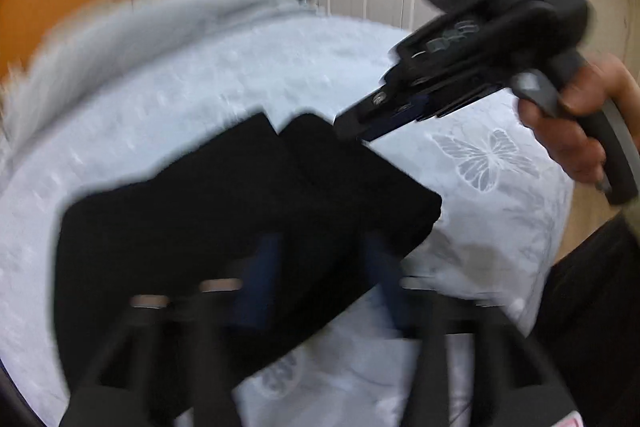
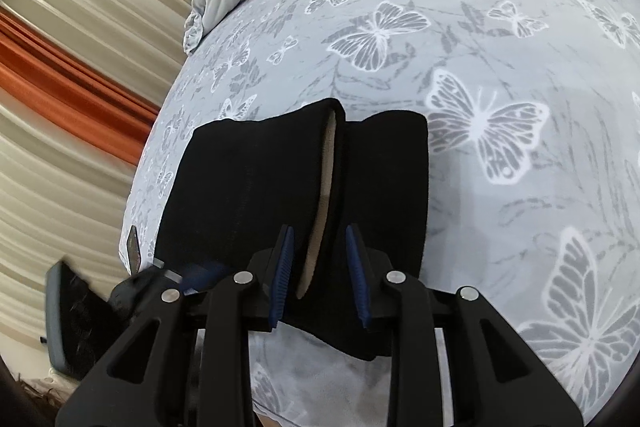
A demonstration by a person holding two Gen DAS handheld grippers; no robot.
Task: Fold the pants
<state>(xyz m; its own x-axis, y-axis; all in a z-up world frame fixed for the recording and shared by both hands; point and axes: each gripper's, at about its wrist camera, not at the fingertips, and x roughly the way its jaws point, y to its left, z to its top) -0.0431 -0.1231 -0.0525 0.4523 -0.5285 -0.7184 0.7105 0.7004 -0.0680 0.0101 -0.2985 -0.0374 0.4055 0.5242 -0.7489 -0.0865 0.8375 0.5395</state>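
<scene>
On the butterfly-print bed, near its edge, black pants lie folded in a thick bundle. Right claw hovers spread over the fold; left claw, blurred, looks spread above the cloth too.

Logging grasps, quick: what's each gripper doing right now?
Left gripper: open, fingers spread over the black pants.
Right gripper: open, fingers either side of a pants fold, not clamped.
</scene>
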